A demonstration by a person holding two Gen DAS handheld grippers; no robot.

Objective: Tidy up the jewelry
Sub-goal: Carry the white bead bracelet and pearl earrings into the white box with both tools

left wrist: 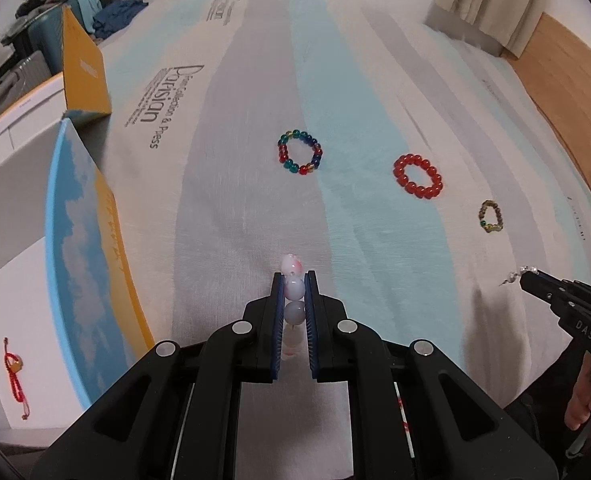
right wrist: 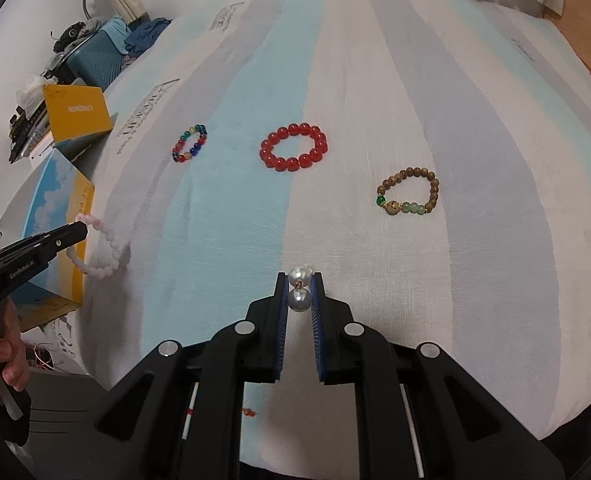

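Observation:
My left gripper (left wrist: 294,280) is shut on a pale pink bead bracelet (left wrist: 294,290), which hangs from it in the right wrist view (right wrist: 103,248) beside the box. My right gripper (right wrist: 300,280) is shut on a pearl earring (right wrist: 299,294), also visible in the left wrist view (left wrist: 519,274). On the striped cloth lie a multicolour bead bracelet (left wrist: 300,151) (right wrist: 190,143), a red bead bracelet (left wrist: 418,176) (right wrist: 294,147) and a brown wooden bracelet with green beads (left wrist: 490,217) (right wrist: 409,191).
An open box with a blue-sky and yellow side (left wrist: 83,248) (right wrist: 61,216) stands at the cloth's left edge; a red cord bracelet (left wrist: 15,364) lies inside it. A yellow box (left wrist: 83,68) stands behind. Clutter and a suitcase (right wrist: 95,60) sit far left.

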